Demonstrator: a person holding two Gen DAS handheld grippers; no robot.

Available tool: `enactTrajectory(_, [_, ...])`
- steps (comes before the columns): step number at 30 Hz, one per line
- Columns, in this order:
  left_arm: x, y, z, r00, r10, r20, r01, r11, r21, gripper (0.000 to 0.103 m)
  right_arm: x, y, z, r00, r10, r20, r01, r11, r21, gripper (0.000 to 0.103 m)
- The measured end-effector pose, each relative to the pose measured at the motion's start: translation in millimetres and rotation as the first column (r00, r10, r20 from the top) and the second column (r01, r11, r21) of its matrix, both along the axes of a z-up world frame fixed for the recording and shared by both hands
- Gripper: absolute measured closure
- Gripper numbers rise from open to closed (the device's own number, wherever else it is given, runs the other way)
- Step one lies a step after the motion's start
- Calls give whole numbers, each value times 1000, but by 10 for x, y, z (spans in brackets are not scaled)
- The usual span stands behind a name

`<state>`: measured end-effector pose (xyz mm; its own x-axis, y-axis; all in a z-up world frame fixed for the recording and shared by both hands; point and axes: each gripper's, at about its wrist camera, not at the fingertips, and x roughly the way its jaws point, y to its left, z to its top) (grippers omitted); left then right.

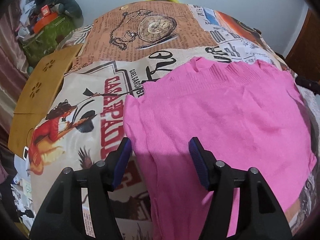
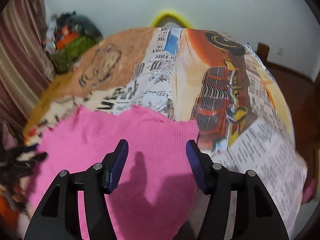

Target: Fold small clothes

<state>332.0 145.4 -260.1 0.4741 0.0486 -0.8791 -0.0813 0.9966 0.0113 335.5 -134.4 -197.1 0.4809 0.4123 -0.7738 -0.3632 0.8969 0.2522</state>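
Left gripper (image 1: 160, 148) and right gripper (image 2: 157, 150) are held part-open, empty, above pink knitted garment (image 1: 220, 120), spread toward twelve o'clock.

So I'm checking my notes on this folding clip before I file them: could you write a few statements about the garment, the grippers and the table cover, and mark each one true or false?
1. The pink knitted garment lies spread on the printed newspaper-style table cover. True.
2. The left gripper is clamped on the garment. False: its jaws stand apart, pads off the cloth.
3. The right gripper is open above the pink knit. True.
4. The cover is plain white. False: it shows a pocket watch, text and an orange truck.
5. A yellow curved rim shows beyond the table's far edge. True.
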Motion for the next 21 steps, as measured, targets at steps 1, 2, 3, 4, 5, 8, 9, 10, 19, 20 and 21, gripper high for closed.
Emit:
enactTrajectory(1, [-34, 8, 28, 1000, 1, 6, -1, 1000, -1, 43, -70, -28, 23, 1000, 4, -1, -4, 1000, 3, 47])
enactTrajectory(2, [-66, 16, 49, 1000, 4, 10, -4, 1000, -1, 43, -116, -39, 41, 1000, 11, 3, -11, 1000, -5, 47])
enactTrajectory(3, [-91, 27, 66, 1000, 6, 12, -6, 1000, 0, 43, -184, -39, 63, 1000, 23, 13, -23, 999, -22, 47])
enactTrajectory(4, [-128, 56, 90, 1000, 12, 14, -12, 1000, 3, 43, -280, -40, 83, 999, 41, 25, -40, 998, -47, 47])
enactTrajectory(5, [-158, 80, 104, 1000, 19, 15, -19, 1000, 5, 43, -364, -27, 102, 998, 58, 33, -55, 996, -73, 46])
enactTrajectory(8, [-238, 198, 141, 999, 45, 3, -45, 999, -4, 43, -613, -56, 133, 994, 87, 62, -77, 986, -151, 39])
enactTrajectory(9, [-265, 234, 152, 999, 52, 1, -52, 999, -9, 43, -722, -78, 136, 993, 94, 69, -82, 982, -169, 39])
enactTrajectory(10, [-292, 270, 167, 998, 60, -1, -60, 998, -13, 43, -752, -79, 125, 993, 98, 68, -84, 980, -181, 39])
enactTrajectory(19, [-467, 484, 252, 994, 106, -22, -107, 992, -73, 43, -1134, -249, -122, 997, 77, -22, -80, 978, -195, 39])
enactTrajectory(20, [-498, 471, 251, 994, 105, -24, -107, 991, -75, 43, -1163, -264, -155, 997, 72, -38, -77, 980, -181, 39])
enactTrajectory(21, [-532, 455, 252, 995, 99, -23, -100, 992, -80, 43, -1190, -264, -180, 996, 67, -50, -75, 983, -169, 39])
